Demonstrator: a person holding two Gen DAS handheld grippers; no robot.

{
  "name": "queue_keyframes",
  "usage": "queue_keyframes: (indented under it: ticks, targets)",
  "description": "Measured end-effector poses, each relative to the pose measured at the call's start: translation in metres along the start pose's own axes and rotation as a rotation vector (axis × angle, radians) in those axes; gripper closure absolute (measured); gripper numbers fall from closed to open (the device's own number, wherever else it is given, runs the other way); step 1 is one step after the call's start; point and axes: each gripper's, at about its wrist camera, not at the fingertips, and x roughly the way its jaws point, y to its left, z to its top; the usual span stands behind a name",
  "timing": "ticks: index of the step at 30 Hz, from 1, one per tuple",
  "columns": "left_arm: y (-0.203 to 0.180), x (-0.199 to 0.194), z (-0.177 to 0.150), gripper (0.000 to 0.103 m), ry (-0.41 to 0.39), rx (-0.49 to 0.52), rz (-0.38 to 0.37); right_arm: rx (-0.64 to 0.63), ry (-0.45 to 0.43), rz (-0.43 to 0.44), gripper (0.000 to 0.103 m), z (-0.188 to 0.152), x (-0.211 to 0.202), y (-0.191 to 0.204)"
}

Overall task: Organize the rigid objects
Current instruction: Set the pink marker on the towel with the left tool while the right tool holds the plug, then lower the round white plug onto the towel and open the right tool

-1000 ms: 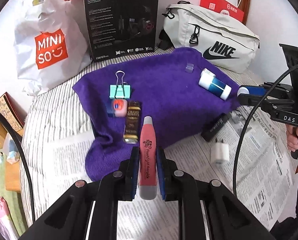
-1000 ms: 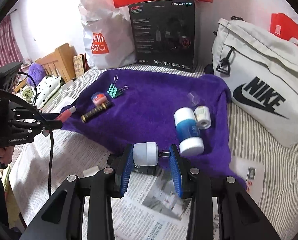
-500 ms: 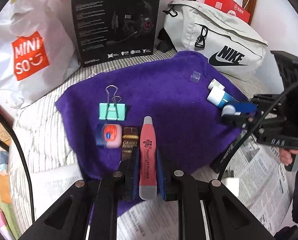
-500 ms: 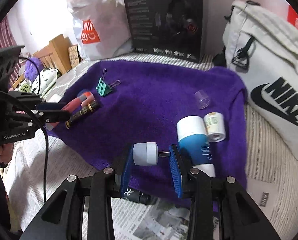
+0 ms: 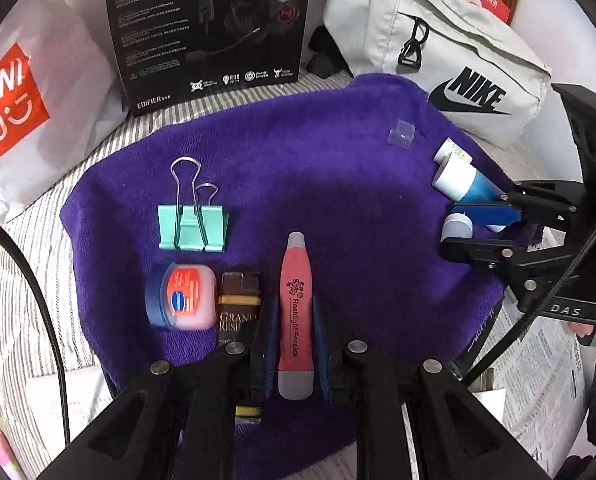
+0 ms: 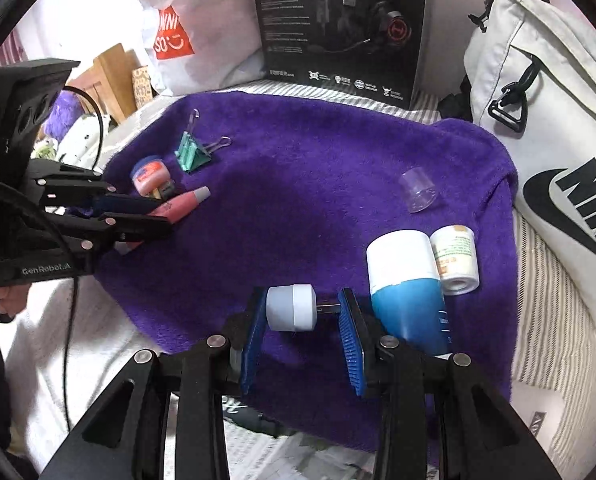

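Purple fleece towel (image 5: 338,168) covers a striped bed, with a black headset box (image 5: 210,28), a white Miniso bag (image 5: 30,92) and a grey Nike bag (image 5: 438,44) along the back. Newspaper (image 5: 546,368) lies at the towel's near edge.

Left gripper (image 5: 294,332) is clamped on a pink flashlight pen (image 5: 296,312), its tip pointing away over the towel. Just left of it lies a dark chocolate bar (image 5: 240,304), partly under the gripper's finger, then a small Vaseline jar (image 5: 182,300), and beyond them a mint binder clip (image 5: 192,226).

Right gripper (image 6: 304,334) is roughly half open and pinches a white USB plug adapter (image 6: 292,307) end to end, its metal tip against the right pad, above the towel's near right part. Beside it a blue-and-white bottle (image 6: 408,280) lies touching a small white bottle (image 6: 456,258); a clear plastic cap (image 6: 418,190) sits farther back.
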Motion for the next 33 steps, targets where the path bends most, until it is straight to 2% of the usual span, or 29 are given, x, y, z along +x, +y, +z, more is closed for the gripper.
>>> queue_keyframes:
  ticks: [9,16,22,30,32,33]
  targets:
    - [0.000,0.004,0.005,0.086,0.004,0.026,0.021,-0.053,0.008,-0.024,0.067,0.002,0.005,0.002]
    - [0.000,0.002,0.002,0.086,0.007,0.027,0.019,-0.063,0.027,-0.002,0.067,0.003,0.005,0.000]
    - [-0.004,-0.002,-0.004,0.080,0.021,0.037,0.037,-0.035,0.034,0.020,0.065,0.002,0.001,-0.006]
    - [-0.009,-0.021,-0.015,0.077,0.021,0.011,0.074,-0.006,-0.017,-0.008,0.059,-0.015,-0.041,-0.006]
    - [-0.011,-0.031,-0.019,0.068,0.006,0.003,0.097,-0.003,-0.043,-0.010,0.057,-0.024,-0.059,-0.002]
    - [-0.013,-0.039,-0.022,0.067,-0.006,0.004,0.117,-0.004,-0.053,-0.008,0.055,-0.028,-0.067,-0.001]
